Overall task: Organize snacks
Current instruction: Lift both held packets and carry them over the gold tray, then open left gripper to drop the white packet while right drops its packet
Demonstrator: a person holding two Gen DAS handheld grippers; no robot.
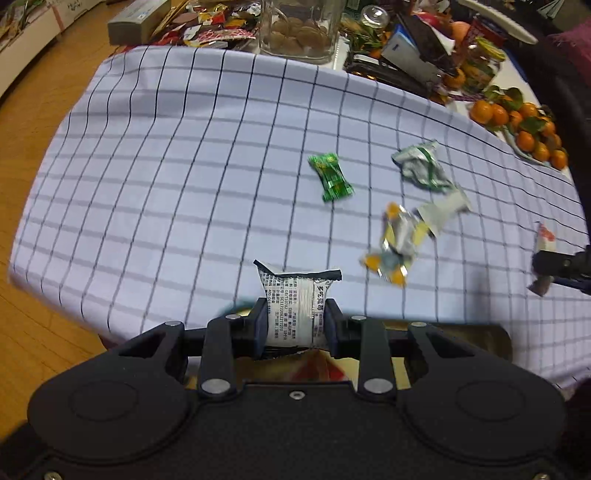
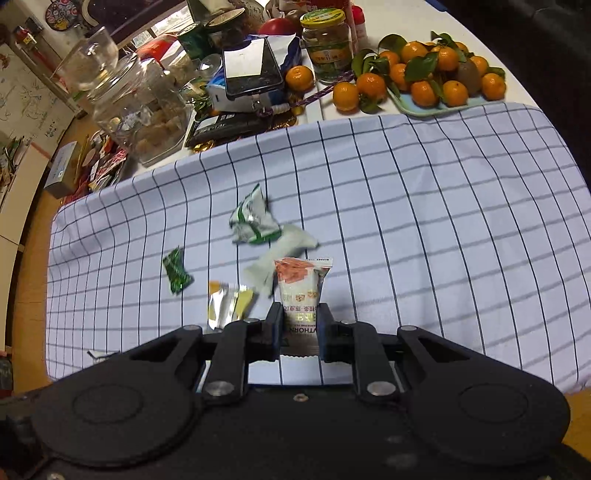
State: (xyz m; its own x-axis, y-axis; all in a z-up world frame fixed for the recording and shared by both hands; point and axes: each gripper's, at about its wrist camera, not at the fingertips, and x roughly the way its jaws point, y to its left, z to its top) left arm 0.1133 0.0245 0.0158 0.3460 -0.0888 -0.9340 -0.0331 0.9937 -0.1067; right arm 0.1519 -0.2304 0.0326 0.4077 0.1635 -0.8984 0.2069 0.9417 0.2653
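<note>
My left gripper [image 1: 295,325] is shut on a white snack packet with black print [image 1: 295,295], held above the near edge of the checked cloth [image 1: 184,166]. My right gripper [image 2: 300,328] is shut on a white and orange hawthorn snack packet [image 2: 301,284]; it also shows at the right edge of the left wrist view [image 1: 543,236]. On the cloth lie a green candy [image 1: 330,177] [image 2: 177,271], a crumpled green-white wrapper [image 1: 421,166] [image 2: 253,221], a pale wrapper [image 1: 443,210] [image 2: 280,251] and a silver-yellow wrapper [image 1: 395,243] [image 2: 229,302].
Beyond the cloth stand a glass jar of cookies [image 1: 299,29] [image 2: 147,103], a phone on a box [image 2: 251,70], a jar with a green label [image 2: 327,40], a tray of tangerines [image 2: 436,74] [image 1: 524,125] and a pile of snack packets [image 1: 207,26]. Wooden floor [image 1: 37,129] lies left.
</note>
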